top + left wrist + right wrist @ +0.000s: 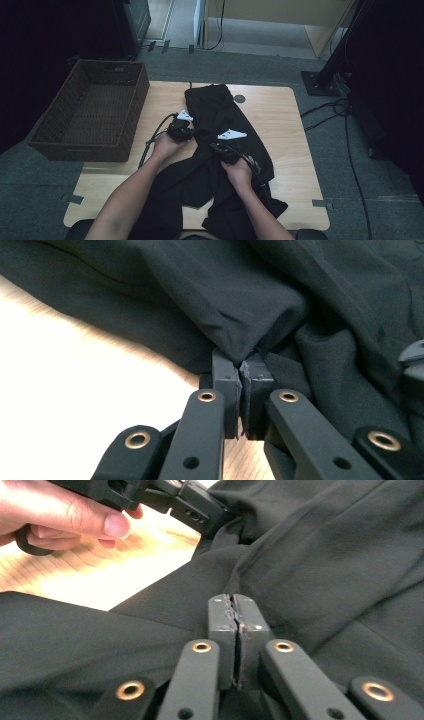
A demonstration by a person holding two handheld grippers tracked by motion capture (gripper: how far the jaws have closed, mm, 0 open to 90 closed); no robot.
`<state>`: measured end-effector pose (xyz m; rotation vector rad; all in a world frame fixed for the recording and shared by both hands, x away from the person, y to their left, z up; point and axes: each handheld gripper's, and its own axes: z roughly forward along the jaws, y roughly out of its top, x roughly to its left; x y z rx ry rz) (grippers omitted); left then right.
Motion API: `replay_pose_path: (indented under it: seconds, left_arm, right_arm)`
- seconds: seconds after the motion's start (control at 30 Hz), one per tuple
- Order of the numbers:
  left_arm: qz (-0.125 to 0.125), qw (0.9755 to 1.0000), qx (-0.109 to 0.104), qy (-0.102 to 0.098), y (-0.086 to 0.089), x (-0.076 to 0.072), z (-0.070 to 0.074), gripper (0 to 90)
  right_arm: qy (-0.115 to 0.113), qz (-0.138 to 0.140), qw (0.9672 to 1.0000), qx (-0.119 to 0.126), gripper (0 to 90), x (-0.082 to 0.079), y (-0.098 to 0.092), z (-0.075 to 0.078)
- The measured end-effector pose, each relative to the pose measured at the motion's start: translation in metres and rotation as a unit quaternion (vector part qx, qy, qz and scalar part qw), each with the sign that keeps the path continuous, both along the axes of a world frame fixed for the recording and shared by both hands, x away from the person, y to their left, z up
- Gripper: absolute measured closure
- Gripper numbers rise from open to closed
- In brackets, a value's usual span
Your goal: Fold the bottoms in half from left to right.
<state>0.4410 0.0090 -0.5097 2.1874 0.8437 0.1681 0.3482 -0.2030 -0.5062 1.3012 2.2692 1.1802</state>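
A black garment (215, 107) lies crumpled across the wooden table (282, 120), reaching from the far middle down over the near edge. At the cloth's left edge my left gripper (193, 134) is shut, and in the left gripper view its jaws (241, 365) pinch a raised fold of the garment (210, 285). Just right of it and nearer, my right gripper (216, 146) is shut on the cloth too. In the right gripper view the jaws (232, 599) meet on a crease of the garment (325, 555), with the other hand and the left gripper (220, 517) beyond.
A dark wicker basket (65, 112) stands empty at the table's left, overhanging its edge. Bare wood (290, 150) lies right of the garment. On the floor to the right are cables (345, 125) and a black stand base (320, 82).
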Motion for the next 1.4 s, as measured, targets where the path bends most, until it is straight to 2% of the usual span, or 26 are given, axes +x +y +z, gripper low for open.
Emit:
replay_pose_path:
  seconds: [0.13, 0.17, 0.43, 0.57, 0.7, 0.87, 0.93, 1.0, 1.07, 1.2, 1.3, 1.4]
  left_arm:
    - [0.018, 0.9998, 0.002, -0.002, 0.012, 0.003, 0.004, 89.1]
    - [0.027, 0.9996, -0.002, -0.003, 0.015, 0.004, 0.005, 89.2]
    - [0.060, 0.9979, 0.018, -0.017, 0.044, 0.020, 0.019, 89.2]
    - [0.080, 0.9965, 0.017, -0.013, 0.058, 0.026, 0.024, 89.2]
    - [0.088, 0.9959, 0.021, -0.007, 0.066, 0.030, 0.022, 89.1]
    - [0.084, 0.9963, 0.022, 0.000, 0.055, 0.033, 0.021, 86.9]
    - [0.085, 0.9961, 0.025, -0.001, 0.052, 0.030, 0.022, 78.1]
    - [0.084, 0.9964, 0.012, -0.004, 0.053, 0.026, 0.022, 74.0]
    - [0.083, 0.9966, 0.003, 0.001, 0.056, 0.023, 0.023, 72.1]
    - [0.074, 0.9972, -0.014, 0.005, 0.059, 0.016, 0.030, 69.9]
    - [0.055, 0.9980, -0.030, -0.004, 0.054, 0.005, 0.035, 71.9]
    - [0.038, 0.9990, -0.026, -0.004, 0.044, -0.003, 0.036, 71.9]
  right_arm:
    - [0.003, -0.010, 0.9998, 0.019, 90.0, 0.001, -0.017, 0.007]
    - [0.002, -0.013, 0.9997, 0.021, 90.0, 0.001, -0.021, 0.009]
    - [-0.013, -0.027, 0.9993, 0.023, 90.0, -0.003, -0.048, 0.027]
    - [-0.018, -0.038, 0.9989, 0.023, 90.0, -0.006, -0.062, 0.035]
    - [-0.018, -0.051, 0.9981, 0.029, 90.0, -0.009, -0.080, 0.039]
    - [-0.007, -0.059, 0.9982, 0.014, 89.6, -0.011, -0.091, 0.033]
    - [0.007, -0.061, 0.9980, 0.009, 86.7, -0.009, -0.092, 0.025]
    - [0.017, -0.063, 0.9977, 0.019, 81.1, -0.009, -0.091, 0.019]
    - [0.007, -0.062, 0.9978, 0.022, 76.7, -0.012, -0.090, 0.019]
    - [-0.029, -0.063, 0.9974, 0.019, 71.7, -0.014, -0.090, 0.033]
    - [-0.032, -0.066, 0.9971, 0.022, 69.1, -0.006, -0.090, 0.038]
    - [-0.023, -0.066, 0.9972, 0.026, 67.4, 0.005, -0.087, 0.032]
